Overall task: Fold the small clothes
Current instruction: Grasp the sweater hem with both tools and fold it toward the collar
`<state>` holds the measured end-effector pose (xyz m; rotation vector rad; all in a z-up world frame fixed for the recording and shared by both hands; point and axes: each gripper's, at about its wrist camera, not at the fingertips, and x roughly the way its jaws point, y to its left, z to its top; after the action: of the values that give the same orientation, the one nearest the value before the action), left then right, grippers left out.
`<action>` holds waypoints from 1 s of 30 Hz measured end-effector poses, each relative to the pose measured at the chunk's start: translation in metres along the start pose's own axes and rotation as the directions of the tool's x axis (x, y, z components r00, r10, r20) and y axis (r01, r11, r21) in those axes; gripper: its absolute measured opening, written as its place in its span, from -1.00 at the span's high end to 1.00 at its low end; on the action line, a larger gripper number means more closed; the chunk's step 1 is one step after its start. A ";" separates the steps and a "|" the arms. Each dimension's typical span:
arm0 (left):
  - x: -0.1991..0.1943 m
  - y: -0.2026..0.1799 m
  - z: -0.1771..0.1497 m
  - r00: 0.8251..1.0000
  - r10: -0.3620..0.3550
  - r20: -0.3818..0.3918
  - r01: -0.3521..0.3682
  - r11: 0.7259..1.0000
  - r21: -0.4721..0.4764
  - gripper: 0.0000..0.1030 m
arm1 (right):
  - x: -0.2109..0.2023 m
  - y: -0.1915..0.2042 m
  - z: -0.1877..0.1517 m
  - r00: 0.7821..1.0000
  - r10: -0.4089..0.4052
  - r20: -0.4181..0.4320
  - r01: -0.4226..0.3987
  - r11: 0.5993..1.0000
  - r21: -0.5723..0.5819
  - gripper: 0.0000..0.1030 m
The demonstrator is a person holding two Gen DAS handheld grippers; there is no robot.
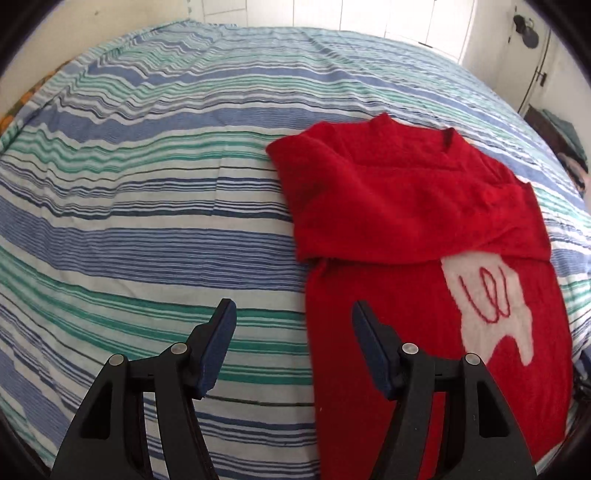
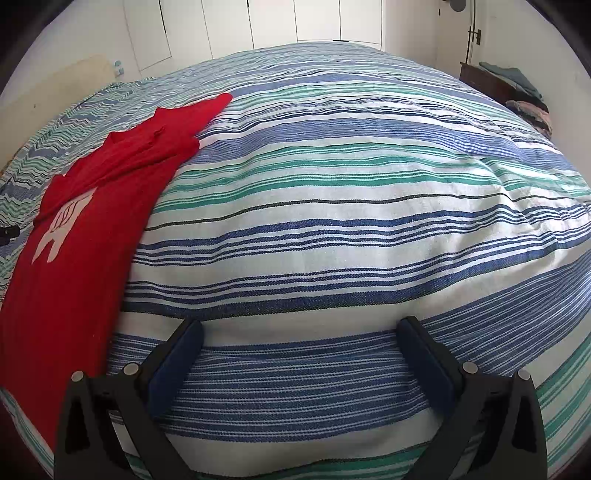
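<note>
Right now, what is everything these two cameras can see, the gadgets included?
red sweater: one, red with a white patch, lying on the bed, sleeves folded across its chest
striped bedspread: one, blue, green and white, covering the bed
cupboard doors: several, white, along the far wall
clothes pile: one, teal and dark mixed, on dark furniture beside the bed
left gripper: one, black with blue pads, open, one finger over the sweater's edge, nothing between the pads
right gripper: one, black with blue pads, open over bare bedspread, away from the sweater
</note>
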<state>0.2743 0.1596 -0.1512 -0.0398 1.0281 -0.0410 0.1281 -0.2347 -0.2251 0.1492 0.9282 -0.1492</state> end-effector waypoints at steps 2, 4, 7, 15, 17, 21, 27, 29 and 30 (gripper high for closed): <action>0.010 -0.001 0.005 1.000 -0.027 0.008 0.027 0.999 -0.032 -0.33 | 0.000 0.001 0.000 1.000 0.000 0.002 0.000 1.000 -0.001 -1.00; 0.027 -0.007 0.009 1.000 -0.013 -0.002 0.013 1.000 -0.027 -0.33 | 0.001 0.001 0.000 1.000 -0.001 0.004 0.001 1.000 -0.001 -1.00; 0.047 -0.015 0.011 0.996 0.095 0.003 -0.094 0.995 -0.008 0.36 | 0.001 0.002 0.000 1.000 0.000 0.005 0.000 1.000 -0.001 -1.00; 0.054 0.006 0.001 0.999 0.031 0.016 -0.029 0.990 -0.139 0.95 | -0.044 0.020 0.077 0.991 0.120 -0.059 -0.126 0.986 -0.111 -0.28; 0.054 0.005 0.001 1.000 0.022 0.020 -0.019 0.990 -0.142 0.95 | -0.040 0.038 0.122 0.954 0.281 -0.103 -0.291 0.952 -0.092 -0.27; 0.054 0.010 -0.001 1.000 -0.004 0.014 0.006 0.986 -0.164 0.92 | 0.018 0.089 0.195 0.860 0.468 -0.205 -0.480 0.877 -0.013 -0.22; 0.058 0.010 -0.003 1.000 -0.014 0.019 0.017 0.986 -0.164 0.91 | 0.119 0.150 0.233 0.835 0.471 -0.285 -0.472 0.879 0.072 0.04; 0.058 0.013 -0.003 0.999 -0.028 0.021 0.031 0.984 -0.176 0.90 | 0.142 0.159 0.228 0.826 0.460 -0.325 -0.456 0.885 0.094 0.13; 0.059 0.014 -0.003 0.999 -0.037 0.024 0.040 0.982 -0.182 0.90 | 0.146 0.162 0.225 0.832 0.442 -0.335 -0.441 0.894 0.085 0.58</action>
<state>0.3019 0.1705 -0.2038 -0.2271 1.0085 0.0189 0.4217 -0.1288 -0.1999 0.4010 1.2210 0.3187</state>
